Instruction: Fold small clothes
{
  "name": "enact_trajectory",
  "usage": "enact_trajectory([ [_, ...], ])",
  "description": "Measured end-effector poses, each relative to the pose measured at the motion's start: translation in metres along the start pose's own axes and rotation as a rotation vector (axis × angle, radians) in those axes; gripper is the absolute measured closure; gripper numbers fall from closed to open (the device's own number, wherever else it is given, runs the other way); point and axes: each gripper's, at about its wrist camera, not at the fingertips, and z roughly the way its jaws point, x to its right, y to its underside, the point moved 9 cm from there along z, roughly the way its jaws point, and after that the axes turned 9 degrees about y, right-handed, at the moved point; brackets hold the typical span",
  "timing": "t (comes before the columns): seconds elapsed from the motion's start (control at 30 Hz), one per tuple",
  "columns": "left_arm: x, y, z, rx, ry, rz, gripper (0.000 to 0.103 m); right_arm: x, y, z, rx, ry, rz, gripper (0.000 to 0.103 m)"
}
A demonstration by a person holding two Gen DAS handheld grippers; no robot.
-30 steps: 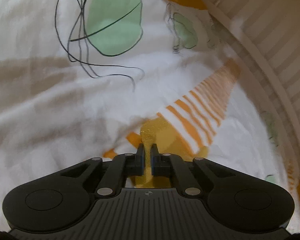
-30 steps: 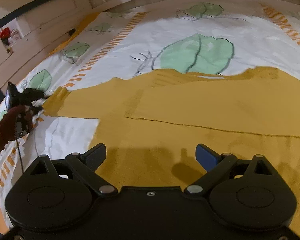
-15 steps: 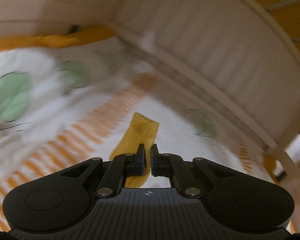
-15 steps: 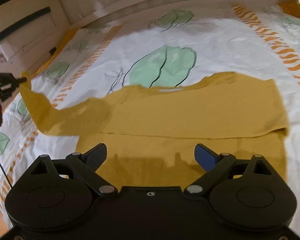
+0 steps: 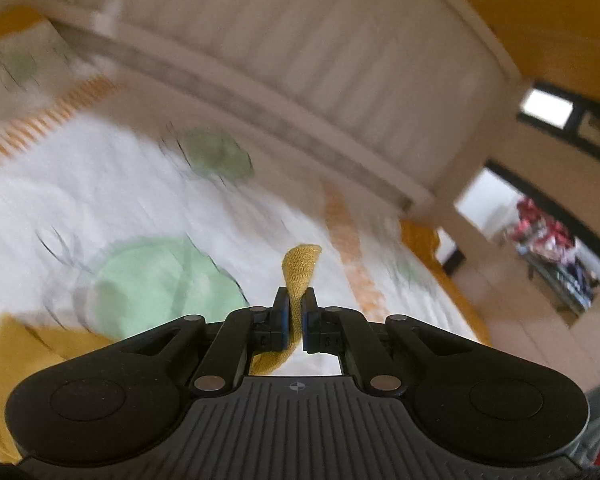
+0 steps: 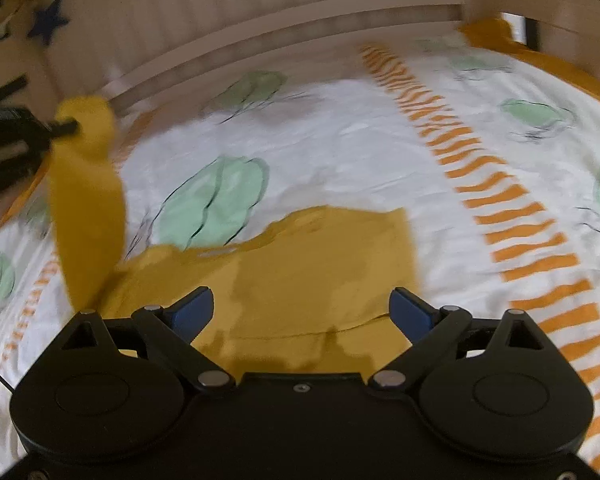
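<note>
Left wrist view shows the left gripper (image 5: 295,312) raised above the bed, its fingers (image 5: 281,312) pressed together on a strip of mustard-yellow knit, the sleeve (image 5: 301,274) of the yellow garment (image 6: 300,264). The cuff end pokes up past the fingertips and curls over. In the right wrist view that same sleeve (image 6: 86,208) rises in a long band from the garment's left side up to the left gripper (image 6: 66,126), which appears at the far left edge, dark and blurred. The right gripper (image 6: 302,312) hovers low over the garment's body, its blue-padded fingers (image 6: 192,310) spread wide with nothing between them. The garment lies flat on the bedsheet (image 6: 360,140), a white sheet printed with green leaves and orange stripes, with one folded edge running across it near the right gripper. A pale slatted bed frame (image 6: 260,36) curves behind the sheet, and a blue star (image 6: 48,20) hangs on it at upper left. Both views are smeared, so the leaf outlines, the frame and the room beyond are hard to read. The garment's near edge is cut off by the right gripper's body.
</note>
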Motion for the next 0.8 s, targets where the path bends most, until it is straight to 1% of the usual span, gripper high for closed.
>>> enact_trajectory([
  [0.07, 0.007, 0.028, 0.032, -0.049, 0.008, -0.017, 0.098, 0.014, -0.006, -0.003, 0.003, 0.007, 0.037, 0.008],
  [0.13, 0.01, 0.057, 0.056, -0.098, 0.012, -0.039, 0.098, 0.026, -0.011, -0.006, 0.01, 0.015, 0.067, 0.008],
  [0.23, 0.013, 0.091, 0.08, -0.157, 0.033, -0.049, 0.096, 0.041, -0.017, -0.009, 0.018, 0.027, 0.102, 0.008],
  [0.27, 0.013, 0.095, 0.082, -0.173, 0.043, -0.051, 0.09, 0.045, -0.018, -0.01, 0.019, 0.028, 0.113, 0.008],
  [0.3, 0.02, 0.101, 0.082, -0.191, 0.059, -0.051, 0.079, 0.048, -0.02, -0.01, 0.02, 0.026, 0.123, 0.008],
  [0.33, 0.022, 0.105, 0.082, -0.201, 0.079, -0.051, 0.075, 0.05, -0.021, -0.011, 0.022, 0.026, 0.131, 0.008],
  [0.4, 0.03, 0.101, 0.073, -0.191, 0.105, -0.024, 0.068, 0.056, -0.023, -0.012, 0.029, 0.027, 0.141, 0.008],
  [0.43, 0.034, 0.098, 0.066, -0.18, 0.101, -0.001, 0.066, 0.057, -0.023, -0.012, 0.032, 0.027, 0.144, 0.008],
  [0.5, 0.038, 0.086, 0.049, -0.145, 0.092, 0.052, 0.057, 0.059, -0.023, -0.012, 0.037, 0.03, 0.15, 0.008],
  [0.53, 0.037, 0.08, 0.038, -0.131, 0.088, 0.081, 0.056, 0.06, -0.022, -0.011, 0.038, 0.03, 0.152, 0.008],
  [0.6, 0.035, 0.075, 0.02, -0.119, 0.059, 0.128, 0.055, 0.06, -0.022, -0.007, 0.039, 0.032, 0.153, 0.008],
  [0.67, 0.023, 0.073, 0.0, -0.113, 0.004, 0.169, 0.055, 0.058, -0.021, -0.004, 0.051, 0.028, 0.144, 0.008],
  [0.7, 0.015, 0.073, -0.01, -0.115, -0.03, 0.187, 0.055, 0.057, -0.021, -0.002, 0.061, 0.023, 0.133, 0.011],
  [0.73, 0.004, 0.075, -0.021, -0.126, -0.074, 0.201, 0.055, 0.055, -0.021, 0.0, 0.073, 0.019, 0.115, 0.014],
  [0.8, -0.024, 0.081, -0.041, -0.157, -0.164, 0.209, 0.055, 0.05, -0.02, 0.005, 0.087, 0.013, 0.078, 0.021],
])
